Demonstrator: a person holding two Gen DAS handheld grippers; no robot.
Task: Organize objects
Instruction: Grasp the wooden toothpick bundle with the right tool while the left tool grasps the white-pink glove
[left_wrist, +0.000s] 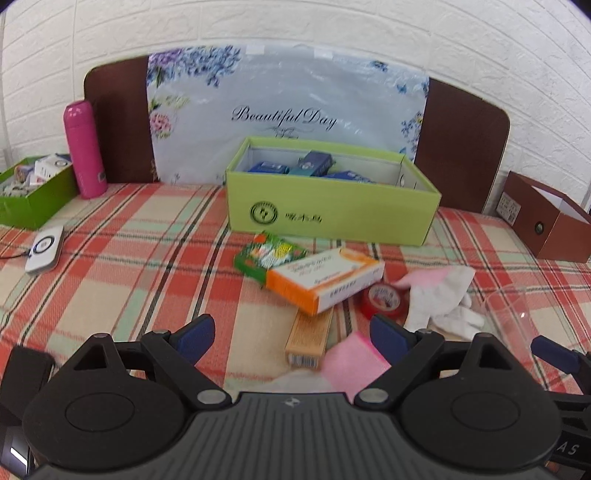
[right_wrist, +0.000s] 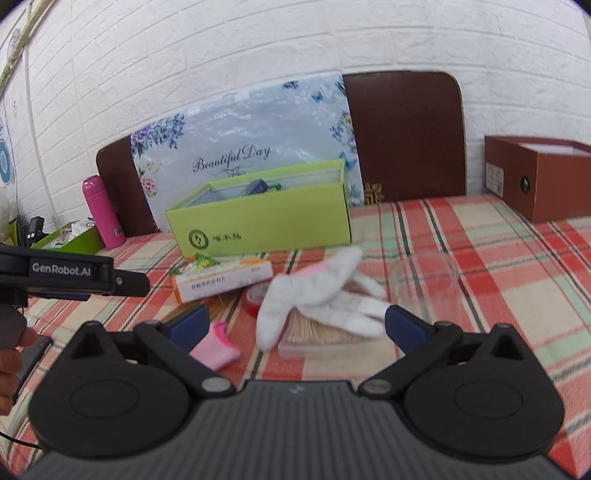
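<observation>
My left gripper (left_wrist: 291, 332) hovers open over the plaid bedspread, a tan carton (left_wrist: 308, 339) and a pink cloth (left_wrist: 354, 365) lying loose between its jaws. Just beyond lie an orange-and-white medicine box (left_wrist: 325, 280), a green packet (left_wrist: 269, 254), a red tape roll (left_wrist: 384, 301) and a white glove (left_wrist: 443, 295). My right gripper (right_wrist: 297, 325) is open above the white glove (right_wrist: 314, 291), which rests on a clear toothpick box (right_wrist: 317, 336). The lime green box (left_wrist: 332, 214) behind holds several blue packs.
A clear cup (right_wrist: 424, 284) lies right of the glove. A brown box (right_wrist: 539, 177) stands at far right. At far left are a pink flask (left_wrist: 83, 147), a dark green box (left_wrist: 33, 195) and a white device (left_wrist: 44, 249). The headboard and a flowered bag back the bed.
</observation>
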